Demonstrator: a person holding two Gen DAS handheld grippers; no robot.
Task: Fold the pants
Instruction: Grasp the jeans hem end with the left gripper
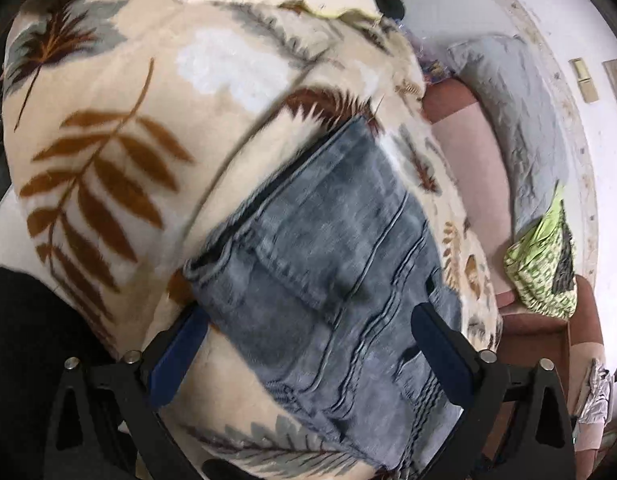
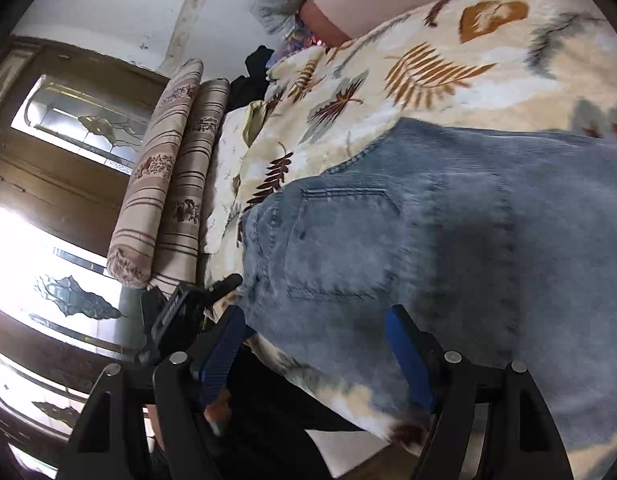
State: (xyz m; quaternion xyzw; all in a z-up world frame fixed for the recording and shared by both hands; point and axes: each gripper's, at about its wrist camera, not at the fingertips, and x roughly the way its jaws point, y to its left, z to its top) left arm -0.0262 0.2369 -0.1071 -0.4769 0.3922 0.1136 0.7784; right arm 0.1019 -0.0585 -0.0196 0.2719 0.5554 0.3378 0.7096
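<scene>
The faded blue denim jeans (image 1: 320, 264) lie folded in a compact bundle on a leaf-patterned fleece blanket (image 1: 120, 92). A stitched back pocket (image 2: 344, 240) faces up. Ridged seams run along the bundle's length in the left wrist view.

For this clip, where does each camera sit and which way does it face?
Left wrist: on the left hand-held gripper, looking down its open blue fingers at the jeans on the leaf-print blanket.
Right wrist: on the right hand-held gripper, fingers open, facing the jeans' back pocket, with striped cushions beyond.
Shared: jeans and blanket.
</scene>
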